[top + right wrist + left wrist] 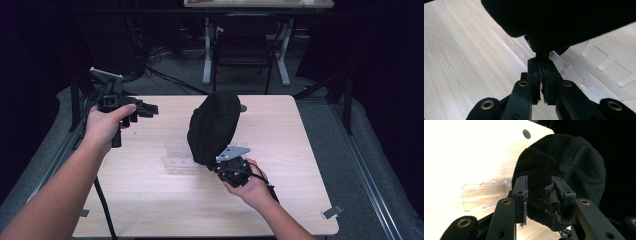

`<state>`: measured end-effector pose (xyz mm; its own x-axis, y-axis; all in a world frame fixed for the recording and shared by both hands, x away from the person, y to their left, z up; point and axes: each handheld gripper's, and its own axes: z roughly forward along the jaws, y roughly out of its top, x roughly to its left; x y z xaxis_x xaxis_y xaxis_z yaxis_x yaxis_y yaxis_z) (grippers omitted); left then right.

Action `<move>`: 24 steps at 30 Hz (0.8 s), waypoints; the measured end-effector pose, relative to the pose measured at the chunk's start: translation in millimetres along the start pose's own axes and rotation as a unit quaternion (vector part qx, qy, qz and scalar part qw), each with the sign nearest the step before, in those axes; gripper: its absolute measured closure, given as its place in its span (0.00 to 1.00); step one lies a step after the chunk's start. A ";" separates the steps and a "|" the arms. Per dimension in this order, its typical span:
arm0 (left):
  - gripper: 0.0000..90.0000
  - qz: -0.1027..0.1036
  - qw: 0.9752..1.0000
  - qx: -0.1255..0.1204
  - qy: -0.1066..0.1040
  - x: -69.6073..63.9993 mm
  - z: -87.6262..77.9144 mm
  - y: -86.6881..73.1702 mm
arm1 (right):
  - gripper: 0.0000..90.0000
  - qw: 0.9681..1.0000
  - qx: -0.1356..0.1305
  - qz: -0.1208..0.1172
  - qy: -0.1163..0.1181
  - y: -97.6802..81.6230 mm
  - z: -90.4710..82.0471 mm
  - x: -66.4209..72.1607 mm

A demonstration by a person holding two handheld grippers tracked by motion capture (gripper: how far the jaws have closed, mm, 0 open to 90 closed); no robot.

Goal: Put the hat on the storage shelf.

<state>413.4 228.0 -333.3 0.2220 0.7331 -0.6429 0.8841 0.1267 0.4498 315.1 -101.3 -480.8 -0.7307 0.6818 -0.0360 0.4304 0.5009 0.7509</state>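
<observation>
Cap held aloft over worktop (150, 200).
Right claw (541, 75) clamps the black cap (214, 126) from below; left claw (539, 195) stands apart, half-wide, empty.

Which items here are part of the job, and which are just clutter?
In play:
- black cap, pinched at its edge and held up
- right gripper, shut on the cap
- left gripper, jaws open, pointed at the cap
- clear plastic stand on the table, just beside the cap

Lying about:
- chair behind the table
- desk legs at the back
</observation>
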 end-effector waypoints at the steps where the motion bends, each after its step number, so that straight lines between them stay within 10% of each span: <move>1: 0.74 0.002 1.000 -0.001 0.001 1.4 -0.9 -0.4 | 0.95 1.000 0.002 0.000 -0.001 -0.3 -1.1 -0.2; 12: 0.72 0.023 0.999 0.000 0.046 14.6 -8.6 -7.1 | 0.88 1.000 0.008 0.002 -0.004 -9.9 -15.4 -7.3; 24: 0.63 0.073 0.991 -0.007 0.115 30.0 -11.2 -19.5 | 0.76 0.999 0.014 0.002 -0.037 -33.5 -30.6 -20.2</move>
<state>398.2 255.0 -354.4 0.2465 0.8767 -0.4132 0.8429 0.0165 0.5379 299.2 -148.1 -485.1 -0.6882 0.7208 -0.0830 0.4479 0.5121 0.7329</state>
